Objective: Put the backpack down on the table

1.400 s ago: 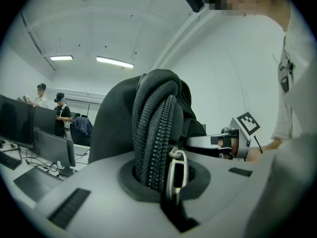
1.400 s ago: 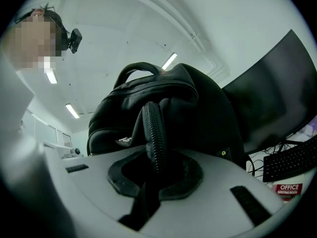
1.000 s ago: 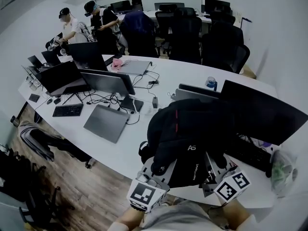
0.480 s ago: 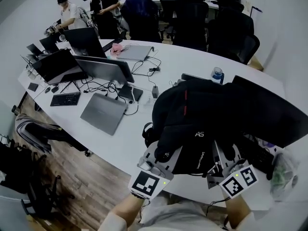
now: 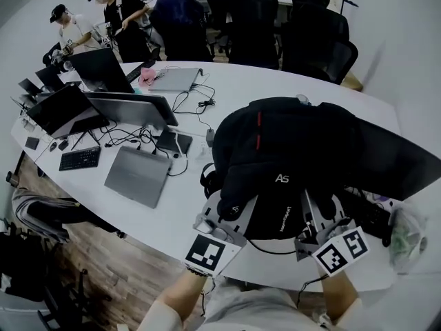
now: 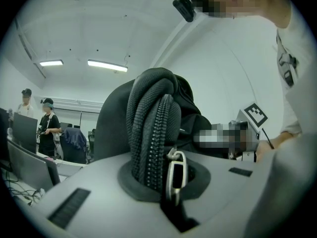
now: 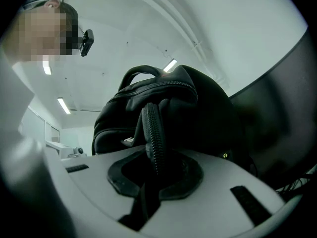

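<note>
A bulky black backpack (image 5: 282, 157) with a red stripe hangs over the near right part of the white table (image 5: 172, 212), in front of a dark monitor. My left gripper (image 5: 227, 218) is shut on its lower left edge; in the left gripper view a zippered fold of the backpack (image 6: 151, 133) and a metal zip pull sit between the jaws. My right gripper (image 5: 318, 221) is shut on its lower right edge, where the right gripper view shows a zipper seam of the backpack (image 7: 153, 133) pinched between the jaws.
A large dark monitor (image 5: 396, 161) stands just right of the bag, with a keyboard (image 5: 368, 216) below it. Laptops (image 5: 136, 176), monitors, cables and a small keyboard (image 5: 80, 158) fill the left side. Two people (image 5: 120, 12) stand at the far left, office chairs (image 5: 313, 40) behind.
Both grippers have carried the backpack forward, farther over the table; it now covers more of the monitor's left side and the bottle behind it.
</note>
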Motion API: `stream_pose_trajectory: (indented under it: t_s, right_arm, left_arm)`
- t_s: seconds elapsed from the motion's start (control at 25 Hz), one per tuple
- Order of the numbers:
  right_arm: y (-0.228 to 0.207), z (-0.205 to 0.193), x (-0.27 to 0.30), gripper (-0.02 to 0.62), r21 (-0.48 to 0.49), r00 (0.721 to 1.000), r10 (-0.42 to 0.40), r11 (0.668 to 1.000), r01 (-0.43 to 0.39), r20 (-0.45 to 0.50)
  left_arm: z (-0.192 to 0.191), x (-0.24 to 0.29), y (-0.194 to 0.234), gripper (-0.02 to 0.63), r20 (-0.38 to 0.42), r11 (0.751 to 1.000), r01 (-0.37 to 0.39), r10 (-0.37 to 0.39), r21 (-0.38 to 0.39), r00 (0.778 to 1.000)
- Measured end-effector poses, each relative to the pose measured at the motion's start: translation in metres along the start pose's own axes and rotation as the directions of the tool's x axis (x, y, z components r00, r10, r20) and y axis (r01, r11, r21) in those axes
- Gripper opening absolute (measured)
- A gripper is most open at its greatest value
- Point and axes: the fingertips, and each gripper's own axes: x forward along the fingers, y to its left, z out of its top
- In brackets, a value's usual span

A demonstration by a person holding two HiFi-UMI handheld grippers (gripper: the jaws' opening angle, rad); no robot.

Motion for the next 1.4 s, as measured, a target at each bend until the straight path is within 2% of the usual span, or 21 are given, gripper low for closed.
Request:
stream_pose_trajectory:
  t_s: [0.36,0.64,0.92,1.08,1.4]
  right_arm:
    - [-0.009,-0.010,0.045,0.046,-0.030,0.998,-0.066,0.997,0.067,0.018]
    - [-0.027,-0.030,0.081,0.046,-0.034,0.987,-0.154,0.987,0.156,0.045]
    - [-0.048,-0.053,0.101,0.046,-0.027,0.978,-0.203,0.979,0.204,0.055]
    - [-0.058,-0.078,0.110,0.048,-0.107,0.968,-0.246,0.962,0.250,0.052]
    - [-0.071,-0.102,0.116,0.084,-0.234,0.958,-0.227,0.935,0.265,0.176]
  left_arm:
    - [-0.016,0.027,0.051,0.021,0.038,1.000,-0.015,0.014,0.027,0.999]
    - [-0.038,0.049,0.086,0.022,0.053,0.997,-0.065,0.063,0.038,0.997]
    - [-0.068,0.067,0.104,0.023,0.043,0.998,-0.049,0.047,0.043,0.998]
    - [-0.103,0.078,0.117,0.023,0.034,0.998,-0.037,0.035,0.053,0.999]
    - [-0.126,0.077,0.126,0.026,0.076,0.997,-0.070,0.068,0.026,0.995]
